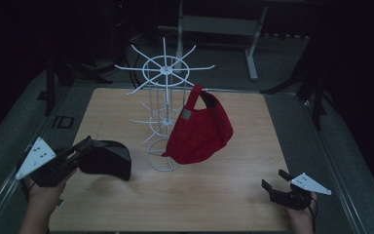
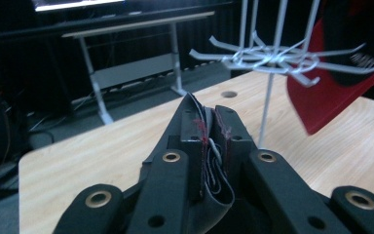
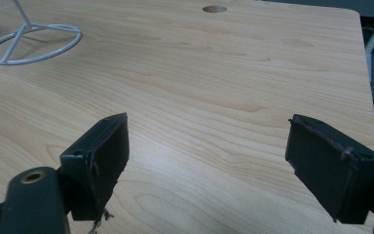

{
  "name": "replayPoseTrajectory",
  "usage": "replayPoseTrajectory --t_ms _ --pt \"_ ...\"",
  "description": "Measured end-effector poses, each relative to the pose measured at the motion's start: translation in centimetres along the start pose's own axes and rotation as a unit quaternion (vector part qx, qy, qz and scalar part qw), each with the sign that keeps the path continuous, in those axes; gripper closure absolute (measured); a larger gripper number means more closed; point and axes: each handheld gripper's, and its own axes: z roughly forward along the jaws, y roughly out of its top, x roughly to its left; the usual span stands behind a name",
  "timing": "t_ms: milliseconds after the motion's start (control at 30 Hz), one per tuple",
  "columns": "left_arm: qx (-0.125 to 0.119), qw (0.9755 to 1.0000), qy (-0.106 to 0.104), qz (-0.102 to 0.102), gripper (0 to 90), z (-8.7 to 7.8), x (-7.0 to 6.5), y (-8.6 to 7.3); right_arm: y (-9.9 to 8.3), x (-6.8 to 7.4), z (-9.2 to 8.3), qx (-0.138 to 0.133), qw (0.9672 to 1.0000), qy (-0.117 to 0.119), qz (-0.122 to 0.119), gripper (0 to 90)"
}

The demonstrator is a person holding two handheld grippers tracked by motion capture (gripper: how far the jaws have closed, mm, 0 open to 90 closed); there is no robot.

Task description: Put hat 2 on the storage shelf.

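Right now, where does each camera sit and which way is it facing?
High view: above the near edge, looking down the table at rack and red cap; both forearms show.
Left gripper view: on the left tongs, shut on a black cap.
Right gripper view: on the open right tongs.
All three share the rack.

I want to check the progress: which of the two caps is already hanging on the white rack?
The red cap hangs from an arm of the white rack. The black cap is not on it: the left gripper holds it, shut on its strap, above the table.
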Motion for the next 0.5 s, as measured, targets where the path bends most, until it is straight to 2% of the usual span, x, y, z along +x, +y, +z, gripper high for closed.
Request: replayPoseTrajectory --t_ms 33,200,367,500 --pt "-0.003 1.0000 -0.007 0.002 84.4 -0.2 0.0 0.4 0.0 0.0 0.0 -0.001 1.0000 -0.001 -0.002 16.0" --pt "-0.019 0.9996 -0.012 0.018 84.3 -1.7 0.0 1.9 0.1 0.1 0.1 0.002 1.0000 0.003 -0.003 16.0" --pt "-0.042 0.9990 -0.013 0.013 84.3 -2.9 0.1 2.8 0.1 0.2 0.2 0.003 1.0000 0.004 -0.005 16.0" --pt "-0.058 0.9980 -0.023 0.014 84.3 -2.8 0.2 4.3 0.1 0.2 0.3 0.003 1.0000 0.004 -0.006 16.0"
